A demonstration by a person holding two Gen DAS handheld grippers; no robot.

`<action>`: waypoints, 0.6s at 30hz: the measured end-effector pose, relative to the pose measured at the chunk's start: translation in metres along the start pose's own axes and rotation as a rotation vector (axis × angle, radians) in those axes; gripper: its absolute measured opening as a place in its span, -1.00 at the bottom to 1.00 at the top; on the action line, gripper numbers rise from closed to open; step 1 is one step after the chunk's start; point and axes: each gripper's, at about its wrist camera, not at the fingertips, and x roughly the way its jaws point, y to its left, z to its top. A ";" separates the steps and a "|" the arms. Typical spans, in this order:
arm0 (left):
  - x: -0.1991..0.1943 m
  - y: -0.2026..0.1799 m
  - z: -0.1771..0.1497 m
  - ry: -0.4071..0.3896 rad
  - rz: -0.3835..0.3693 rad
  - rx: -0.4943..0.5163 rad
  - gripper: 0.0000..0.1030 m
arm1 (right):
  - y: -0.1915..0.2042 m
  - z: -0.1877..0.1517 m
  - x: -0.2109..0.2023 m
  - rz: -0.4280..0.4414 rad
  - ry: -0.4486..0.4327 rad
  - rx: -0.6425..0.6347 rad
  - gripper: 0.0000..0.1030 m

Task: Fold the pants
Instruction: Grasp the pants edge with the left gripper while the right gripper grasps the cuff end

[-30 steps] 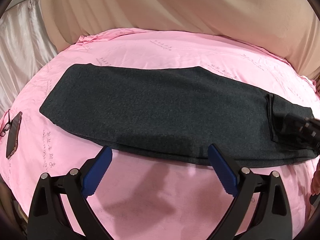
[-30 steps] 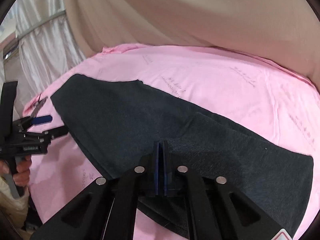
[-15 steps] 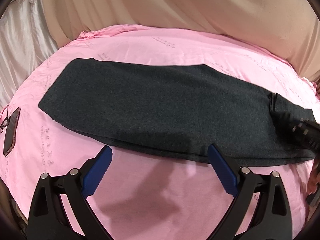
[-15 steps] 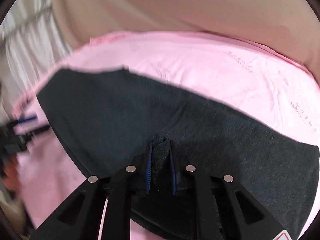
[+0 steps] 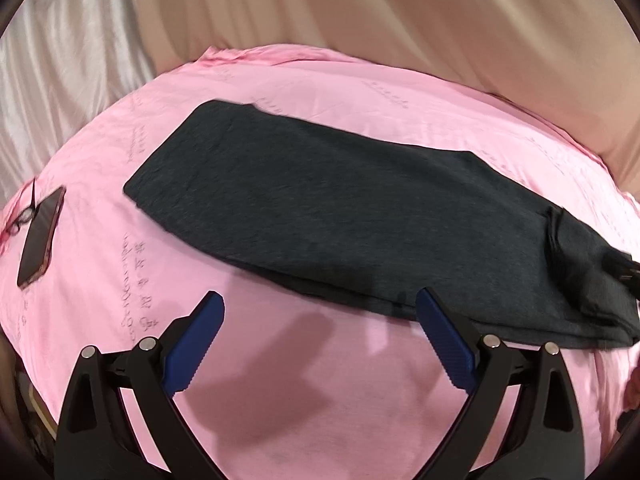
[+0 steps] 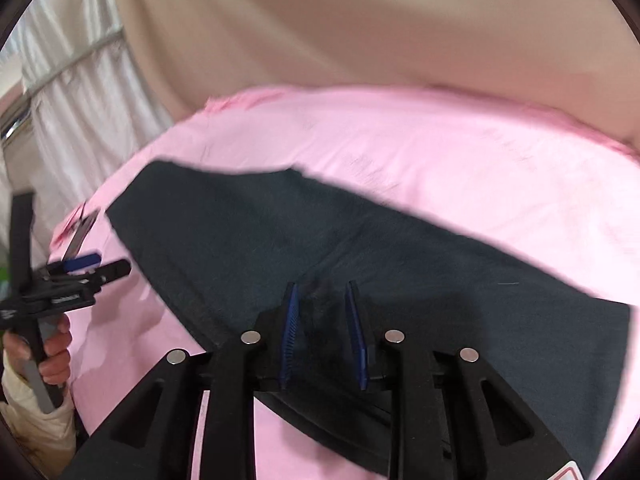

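You have one pair of dark grey pants, and it lies flat in a long strip across the pink sheet on the bed. You hold two grippers. Your left gripper stands wide with nothing between its blue pads, and it hangs over bare pink sheet just beside the near edge of the pants. Your right gripper is over the pants; its jaws are opening, a bit of dark cloth sits in the gap between them, and its pads look apart from that cloth. Only the left wrist view shows the one phone lying flat on the sheet, well apart from the pants. Only the right wrist view shows your left hand and its pale sleeve holding the left gripper.
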 end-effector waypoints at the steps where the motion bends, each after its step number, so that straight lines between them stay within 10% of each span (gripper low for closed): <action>1: 0.000 0.002 0.000 0.000 -0.004 -0.007 0.83 | -0.014 -0.003 -0.016 -0.051 -0.014 0.032 -0.28; 7: -0.003 -0.006 -0.002 -0.007 -0.043 0.013 0.83 | -0.112 -0.059 -0.084 -0.238 -0.003 0.376 0.02; 11: 0.003 -0.016 -0.003 0.002 -0.100 -0.030 0.83 | -0.152 -0.096 -0.085 -0.130 0.023 0.584 0.02; 18: 0.012 0.083 0.010 -0.001 -0.164 -0.435 0.83 | -0.143 -0.106 -0.074 -0.008 -0.006 0.588 0.13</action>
